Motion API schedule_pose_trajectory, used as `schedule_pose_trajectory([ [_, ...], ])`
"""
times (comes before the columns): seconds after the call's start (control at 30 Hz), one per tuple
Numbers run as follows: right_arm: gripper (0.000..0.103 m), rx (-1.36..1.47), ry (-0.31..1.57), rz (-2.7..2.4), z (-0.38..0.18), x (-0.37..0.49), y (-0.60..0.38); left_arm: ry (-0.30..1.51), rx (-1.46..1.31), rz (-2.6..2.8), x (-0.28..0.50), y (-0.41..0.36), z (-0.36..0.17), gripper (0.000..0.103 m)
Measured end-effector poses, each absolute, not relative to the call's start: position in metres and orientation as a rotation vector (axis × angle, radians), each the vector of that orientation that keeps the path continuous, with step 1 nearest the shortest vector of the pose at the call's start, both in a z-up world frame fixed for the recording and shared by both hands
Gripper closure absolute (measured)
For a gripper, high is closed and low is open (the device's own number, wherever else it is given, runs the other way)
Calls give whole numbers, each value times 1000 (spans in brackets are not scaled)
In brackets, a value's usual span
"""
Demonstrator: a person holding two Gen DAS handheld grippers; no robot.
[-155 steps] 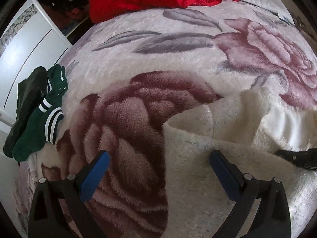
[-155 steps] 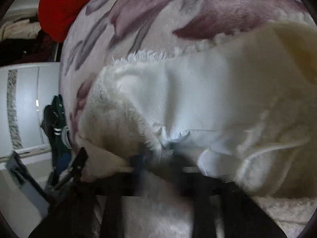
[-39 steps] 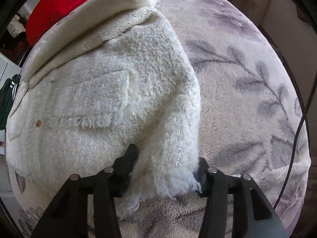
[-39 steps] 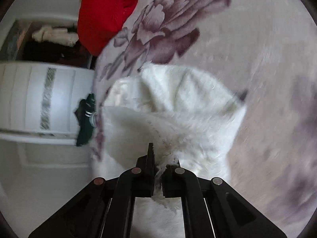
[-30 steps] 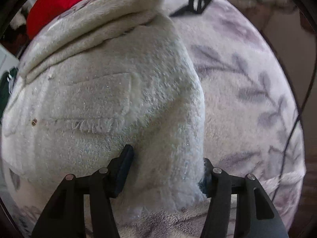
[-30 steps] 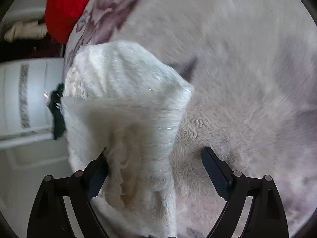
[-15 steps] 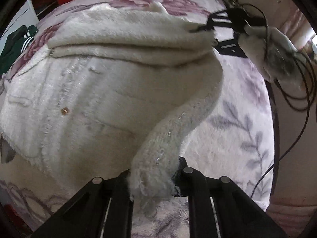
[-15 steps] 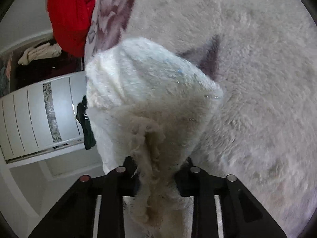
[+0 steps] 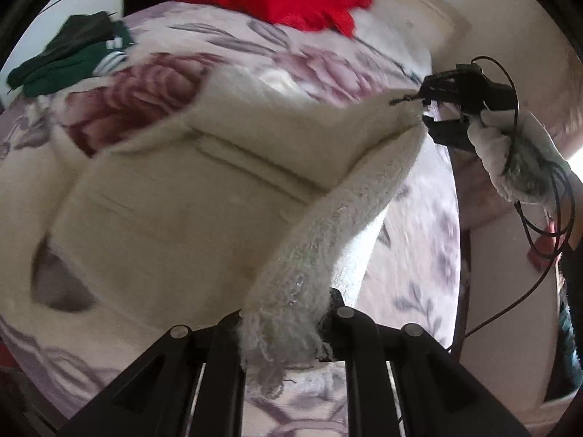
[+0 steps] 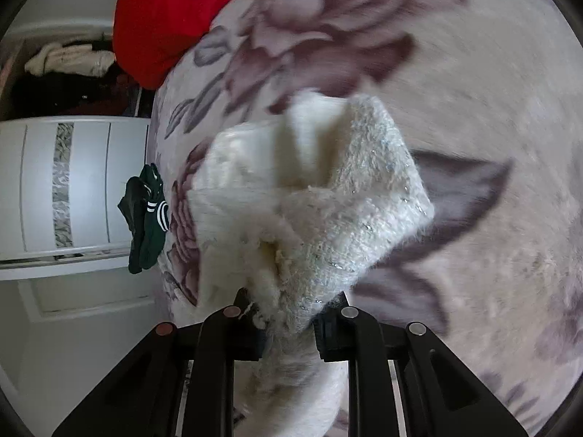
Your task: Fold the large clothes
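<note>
We are pinching the fuzzy cream knit garment [image 9: 204,196] in both downward-tilted tools: left tool [image 9: 288,322] clamped on one fringed edge, right tool [image 10: 288,322] closing on another, cloth stretching ahead over the floral bed blanket [image 10: 492,91].

The left claw [image 9: 286,322] sits at six o'clock of its own wrist view, pointing steeply down, its two black arms drawn close together with the fringed edge of the cream coat [image 9: 204,200] pinched between the pads. The right claw [image 10: 288,313] holds the same pose in its view — arms nearly parallel, jaws closing on a bunched fold of that coat. From the left wrist view, the right claw [image 9: 424,109] appears again at two o'clock, raised and gripping the coat's far corner — carried by a white-gloved hand [image 9: 517,160] with a cable looped around it.
</note>
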State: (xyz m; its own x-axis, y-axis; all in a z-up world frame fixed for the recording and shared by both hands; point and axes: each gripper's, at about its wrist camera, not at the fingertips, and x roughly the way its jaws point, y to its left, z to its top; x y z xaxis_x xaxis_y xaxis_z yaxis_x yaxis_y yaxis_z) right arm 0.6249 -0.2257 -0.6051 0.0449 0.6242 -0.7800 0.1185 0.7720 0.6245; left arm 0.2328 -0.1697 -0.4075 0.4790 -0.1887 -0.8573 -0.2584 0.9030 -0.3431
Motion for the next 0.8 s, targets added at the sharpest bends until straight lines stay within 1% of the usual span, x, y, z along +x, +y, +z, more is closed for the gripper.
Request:
schedule_pose_trajectory([
  [0.13,83,535,1521,399,-574,641,-136,1068,-546,81,233,-100,-400,94],
  [0.23,83,467,1546,376,-575,654,-64,1078,-634,115,232,-49,-415,94],
  [0.33,83,374,1584,346,-592,665,17,1101,-704,162,231,0,-443,94],
  [0.43,83,292,1636,284,-632,671,73,1140,-785,199,231,43,-483,94],
  [0.5,83,259,1663,249,-656,672,95,1186,-830,195,234,63,-514,92],
  [0.53,82,270,1666,231,-664,672,101,1196,-855,197,233,70,-525,89],
  [0.57,82,285,1674,225,-669,672,105,1211,-879,189,232,74,-531,88],
  [0.6,77,294,1689,238,-674,672,106,1230,-915,165,232,79,-537,82],
  [0.63,66,317,1694,263,-673,673,108,1255,-941,164,230,84,-539,71],
  [0.67,60,350,1692,285,-670,672,104,1269,-958,166,228,87,-538,69],
  [0.7,51,384,1692,313,-664,670,99,1273,-976,156,226,89,-534,66],
  [0.73,47,417,1687,341,-655,665,90,1277,-984,152,223,92,-528,56],
  [0.77,42,438,1683,356,-647,659,81,1278,-985,159,220,95,-521,49],
  [0.8,30,455,1678,366,-638,650,70,1277,-976,167,217,98,-514,35],
])
